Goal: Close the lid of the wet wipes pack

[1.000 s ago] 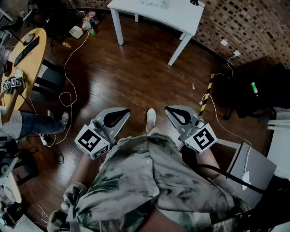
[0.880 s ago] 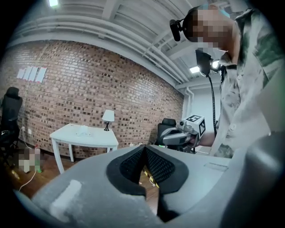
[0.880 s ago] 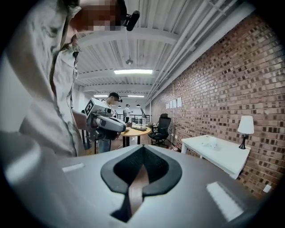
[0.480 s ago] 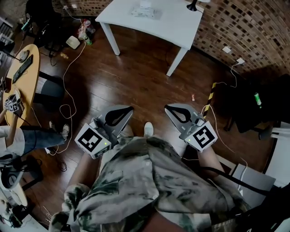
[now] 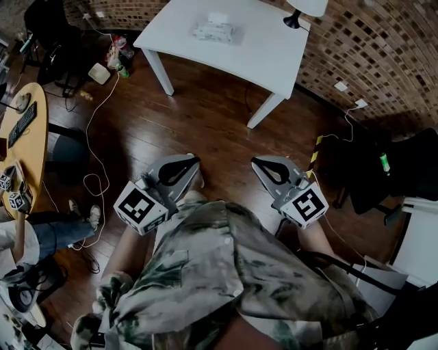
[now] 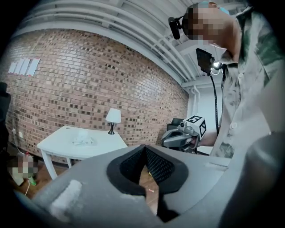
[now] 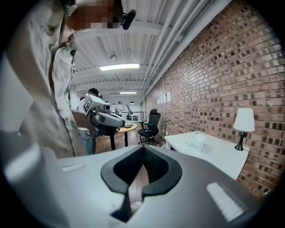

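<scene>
Wet wipes pack sits on white desk across room, well apart from both grippers. Left gripper and right gripper at waist, jaws clenched, nothing between. Lid state too small to read. Judgement: task not begun; approach, lid press left.

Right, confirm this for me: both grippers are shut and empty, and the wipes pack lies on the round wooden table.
Not quite. The wipes pack lies on the white table, near the lamp, as the head view shows. The rest stands: the left gripper and the right gripper are both shut and empty.
</scene>
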The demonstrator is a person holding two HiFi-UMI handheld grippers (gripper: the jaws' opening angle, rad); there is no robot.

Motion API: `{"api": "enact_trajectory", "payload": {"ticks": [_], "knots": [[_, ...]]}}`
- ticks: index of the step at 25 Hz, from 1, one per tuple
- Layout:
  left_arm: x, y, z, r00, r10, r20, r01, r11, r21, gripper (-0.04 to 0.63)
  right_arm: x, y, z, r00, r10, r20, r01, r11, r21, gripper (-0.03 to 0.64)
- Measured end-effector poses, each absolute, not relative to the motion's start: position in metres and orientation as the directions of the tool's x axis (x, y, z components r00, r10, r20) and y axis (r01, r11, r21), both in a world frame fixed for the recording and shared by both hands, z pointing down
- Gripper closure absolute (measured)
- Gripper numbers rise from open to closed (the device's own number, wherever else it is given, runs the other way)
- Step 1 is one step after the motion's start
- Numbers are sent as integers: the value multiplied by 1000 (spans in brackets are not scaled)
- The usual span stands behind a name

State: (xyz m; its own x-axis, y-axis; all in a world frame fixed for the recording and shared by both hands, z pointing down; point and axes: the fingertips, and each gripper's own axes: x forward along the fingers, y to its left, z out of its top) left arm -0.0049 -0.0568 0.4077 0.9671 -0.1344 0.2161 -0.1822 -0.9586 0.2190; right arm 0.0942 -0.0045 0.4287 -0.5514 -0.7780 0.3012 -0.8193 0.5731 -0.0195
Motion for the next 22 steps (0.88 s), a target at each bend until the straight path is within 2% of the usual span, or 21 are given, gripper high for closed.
{"api": "enact_trajectory", "payload": {"ticks": [12,17,22], "knots": [[-1,-237,401,978,-90,186,-126,-973,195,595,107,-211,427,-530,-778,338,-809,583,73,614],[-1,-281,404,974,-126,187,-166,-963,214,595,122,-276,435,-559,-757,339,-785,614,77,614],[1,-326,409,955,-218,200,-260,-940,220,595,153,-349,452,-575,-731,367,-757,646,99,614]]}}
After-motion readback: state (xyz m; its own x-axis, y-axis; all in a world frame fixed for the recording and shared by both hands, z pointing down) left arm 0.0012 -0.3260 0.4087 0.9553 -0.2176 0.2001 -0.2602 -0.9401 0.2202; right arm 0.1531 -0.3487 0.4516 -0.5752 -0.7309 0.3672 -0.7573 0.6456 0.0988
